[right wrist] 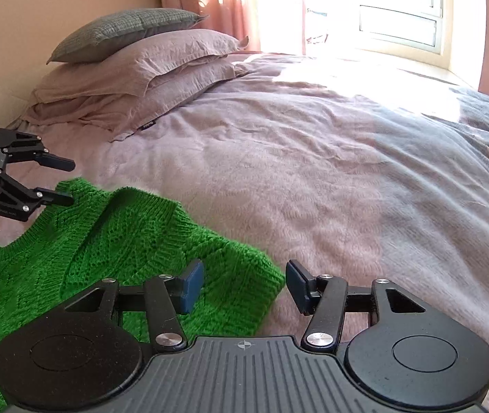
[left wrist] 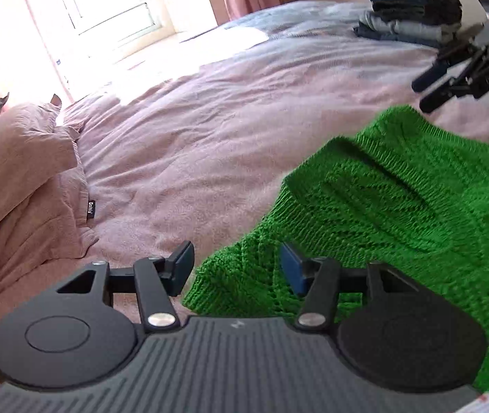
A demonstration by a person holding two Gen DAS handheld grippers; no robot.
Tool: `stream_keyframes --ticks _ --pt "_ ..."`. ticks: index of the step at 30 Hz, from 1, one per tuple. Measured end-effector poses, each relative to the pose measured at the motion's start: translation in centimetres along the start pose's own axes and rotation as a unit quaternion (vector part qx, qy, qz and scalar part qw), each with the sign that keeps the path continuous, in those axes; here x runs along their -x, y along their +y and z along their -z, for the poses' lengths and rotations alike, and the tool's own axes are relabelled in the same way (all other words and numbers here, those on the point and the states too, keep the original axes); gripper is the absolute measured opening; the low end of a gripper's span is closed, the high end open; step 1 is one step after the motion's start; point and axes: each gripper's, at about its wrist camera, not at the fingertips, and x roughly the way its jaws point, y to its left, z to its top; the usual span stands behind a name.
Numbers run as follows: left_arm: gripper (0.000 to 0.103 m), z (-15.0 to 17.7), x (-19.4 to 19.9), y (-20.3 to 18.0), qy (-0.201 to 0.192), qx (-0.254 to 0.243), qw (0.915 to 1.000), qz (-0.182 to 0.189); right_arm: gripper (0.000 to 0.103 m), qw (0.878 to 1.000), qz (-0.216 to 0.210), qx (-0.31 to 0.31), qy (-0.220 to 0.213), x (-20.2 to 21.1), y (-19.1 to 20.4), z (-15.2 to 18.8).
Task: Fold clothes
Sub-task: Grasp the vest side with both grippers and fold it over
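Note:
A bright green knitted sweater (left wrist: 399, 206) lies spread on the pink bedcover (left wrist: 210, 120). In the left wrist view my left gripper (left wrist: 237, 270) stands open over the sweater's near left corner; knit shows between its blue pads (left wrist: 292, 272) without either pad pressing on it. The right gripper (left wrist: 423, 93) shows at the upper right, beyond the sweater's far edge. In the right wrist view my right gripper (right wrist: 244, 285) is open over another corner of the sweater (right wrist: 106, 247), its left pad above the knit and its right pad above the cover. The left gripper (right wrist: 67, 181) hovers at the sweater's far left edge.
A tall stack of folded dark clothes (left wrist: 413, 10) stands on the far part of the bed. Pink pillows (right wrist: 141, 69) topped by a grey cushion (right wrist: 124, 31) lie at the head. A sunlit window (right wrist: 399, 10) and pink curtains (right wrist: 217, 3) are behind the bed.

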Motion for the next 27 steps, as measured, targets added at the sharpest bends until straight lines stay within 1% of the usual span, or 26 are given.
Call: stream_keyframes --ticks 2,4,5,6,7,8,9,11,13,16,18,19,21,22,23,24,25,26,27 --pt "0.052 0.2 -1.6 0.5 0.014 0.0 0.9999 -0.002 0.051 1.0 -0.007 -0.015 0.017 -1.7 -0.4 -0.1" --pt "0.052 0.5 -2.7 1.4 0.02 0.031 0.9992 0.018 0.051 0.999 -0.001 -0.017 0.03 -2.8 -0.3 0.1" --pt "0.048 0.7 -2.9 1.7 0.022 0.043 0.9984 0.028 0.039 0.999 -0.002 -0.011 0.03 -3.0 -0.1 0.2" --pt "0.034 0.9 -3.1 1.6 0.026 0.049 0.9977 0.038 0.004 1.0 -0.003 -0.003 0.031 -2.9 0.1 0.4" --pt "0.019 1.1 -3.1 1.3 0.026 0.046 0.9979 0.038 0.005 1.0 -0.006 0.0 0.025 -2.5 0.4 0.5" --pt "0.013 1.1 -2.9 1.0 0.025 0.039 0.9983 0.035 0.005 1.0 -0.007 0.006 0.012 -1.7 0.7 0.6" --pt "0.009 1.1 -2.3 0.9 0.017 0.036 0.9988 0.03 0.004 1.0 -0.009 0.01 -0.003 -0.7 0.9 0.6" --pt "0.008 1.1 -0.3 0.8 -0.014 0.043 0.9987 0.025 0.004 0.999 -0.016 0.005 -0.04 2.2 1.4 0.5" --pt "0.008 1.0 2.4 1.1 -0.046 0.066 0.9966 0.019 0.004 0.997 -0.016 0.009 -0.079 5.8 2.5 0.6" --pt "0.008 1.2 8.3 0.5 -0.104 0.092 0.9902 0.021 0.004 0.991 -0.014 0.025 -0.131 11.9 5.2 1.7" --pt "0.008 2.1 13.1 -0.5 -0.142 0.105 0.9839 0.028 0.004 0.987 -0.009 0.039 -0.158 16.2 7.4 3.5" --pt "0.008 2.8 15.5 -1.2 -0.158 0.11 0.981 0.026 0.004 0.984 -0.008 0.046 -0.171 18.5 8.8 4.8" --pt "0.008 4.9 20.6 -3.1 -0.188 0.125 0.9735 0.038 0.004 0.981 -0.01 0.041 -0.189 22.6 11.1 8.0" --pt "0.008 6.1 22.8 -4.3 -0.195 0.13 0.9714 0.039 0.004 0.981 -0.013 0.04 -0.191 24.4 12.3 9.8" --pt "0.009 7.4 25.0 -5.7 -0.2 0.132 0.9699 0.043 0.004 0.983 -0.012 0.043 -0.179 26.0 13.9 12.0" --pt "0.012 8.8 26.8 -7.1 -0.2 0.137 0.9689 0.049 0.005 0.987 -0.013 0.043 -0.155 27.1 15.4 13.8" --pt "0.02 10.5 28.6 -8.9 -0.19 0.147 0.9692 0.054 0.006 0.991 -0.017 0.038 -0.124 27.8 16.8 15.7" --pt "0.027 12.0 29.8 -10.6 -0.173 0.153 0.9712 0.058 0.009 0.995 -0.01 0.028 -0.094 28.3 18.1 17.6" --pt "0.039 13.7 30.8 -12.5 -0.153 0.157 0.9737 0.061 0.019 0.997 0.002 0.011 -0.071 28.7 19.3 19.3"
